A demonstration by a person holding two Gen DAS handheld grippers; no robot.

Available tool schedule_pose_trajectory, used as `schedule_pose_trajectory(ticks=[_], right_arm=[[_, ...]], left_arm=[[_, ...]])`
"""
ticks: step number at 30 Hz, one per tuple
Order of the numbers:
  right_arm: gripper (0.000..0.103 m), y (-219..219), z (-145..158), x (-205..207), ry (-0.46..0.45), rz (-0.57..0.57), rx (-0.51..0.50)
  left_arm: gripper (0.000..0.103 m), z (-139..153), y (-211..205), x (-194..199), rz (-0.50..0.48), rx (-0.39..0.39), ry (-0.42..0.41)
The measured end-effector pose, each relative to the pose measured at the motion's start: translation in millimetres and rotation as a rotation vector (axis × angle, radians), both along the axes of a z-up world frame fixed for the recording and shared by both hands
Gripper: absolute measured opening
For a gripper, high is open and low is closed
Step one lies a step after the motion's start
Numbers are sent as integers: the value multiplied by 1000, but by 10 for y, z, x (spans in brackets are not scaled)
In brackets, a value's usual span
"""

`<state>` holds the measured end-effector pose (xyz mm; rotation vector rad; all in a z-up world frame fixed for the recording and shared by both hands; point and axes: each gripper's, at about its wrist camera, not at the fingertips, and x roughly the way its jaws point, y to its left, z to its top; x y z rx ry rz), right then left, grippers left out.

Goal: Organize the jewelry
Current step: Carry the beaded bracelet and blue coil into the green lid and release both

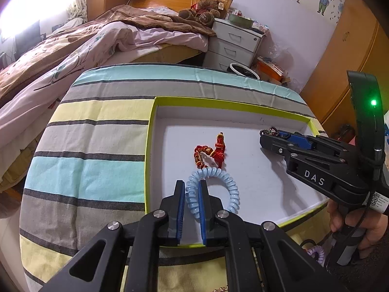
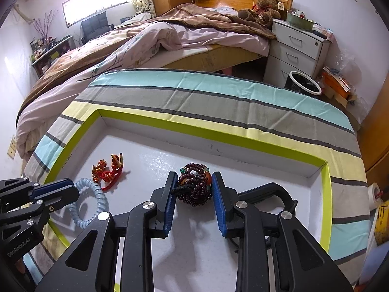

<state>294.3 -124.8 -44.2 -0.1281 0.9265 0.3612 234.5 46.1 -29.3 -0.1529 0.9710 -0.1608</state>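
**K:** Jewelry check, near to far. Left gripper (image 1: 190, 189): jaws narrow, clamped on one side of the pale blue coil bracelet (image 1: 214, 189); rest of the loop hangs out past the right pad. Coil is springy, so it could snag on release and get dragged back out of the tray (image 1: 149, 146).

**M:** Right gripper (image 2: 194, 187)?

**K:** Jaws about half open, dark bead bracelet (image 2: 194, 187) sits between them on the tray floor. Pads look just beside it, can't confirm pressure. A lift now could catch the black cord by the left pad.

**M:** Beyond that?

**K:** Red knotted charm (image 1: 211, 152) lies just past the left tips, touching the coil. Pulling the coil could shove it.
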Motion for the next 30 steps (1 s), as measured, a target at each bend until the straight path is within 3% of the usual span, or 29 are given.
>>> schedule_pose_trajectory(ticks=[3, 5, 8, 11, 14, 23, 30], right_arm=[[31, 6, -11, 1, 7, 2, 1], [39, 2, -3, 0, 1, -4, 6], [42, -3, 24, -4, -8, -6, 16], [42, 2, 43, -10, -15, -5, 14], [43, 3, 45, -26, -14, -10, 8], [43, -35, 179, -165, -49, -19, 37], [43, -84, 371, -420, -88, -22, 78]], left_arm=[[11, 2, -10, -1, -1, 2, -1], [12, 2, -1, 0, 0, -7, 0], [15, 8, -11, -3, 0, 1, -3], [22, 18, -24, -19, -4, -4, -4], [35, 53, -40, -49, -6, 3, -16], [43, 210, -75, -204, 2, 22, -53], [44, 334, -128, -404, 0, 40, -78]])
